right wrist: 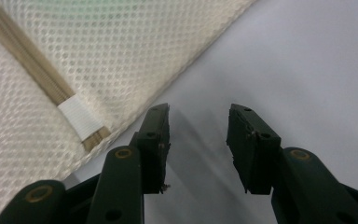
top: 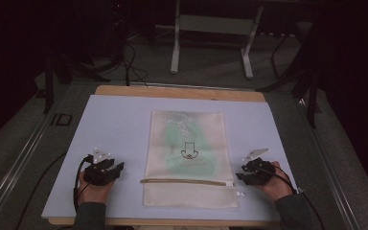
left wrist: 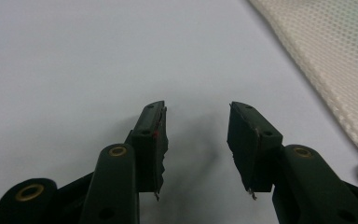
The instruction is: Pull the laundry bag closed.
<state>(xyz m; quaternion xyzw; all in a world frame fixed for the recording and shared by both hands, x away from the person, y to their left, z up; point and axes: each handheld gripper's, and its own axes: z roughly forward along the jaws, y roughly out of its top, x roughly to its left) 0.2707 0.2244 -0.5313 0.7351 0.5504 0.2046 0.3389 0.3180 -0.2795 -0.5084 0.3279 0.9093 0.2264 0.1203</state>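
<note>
Both tongs (top: 120,167) (top: 240,175) agape beside mesh bag (top: 187,143)

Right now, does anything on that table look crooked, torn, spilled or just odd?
Nothing stands out. The cream mesh bag lies flat and square on the pale mat, with its zipper running straight across near the front edge. The left gripper and right gripper rest either side of it, jaws open and holding nothing.
</note>
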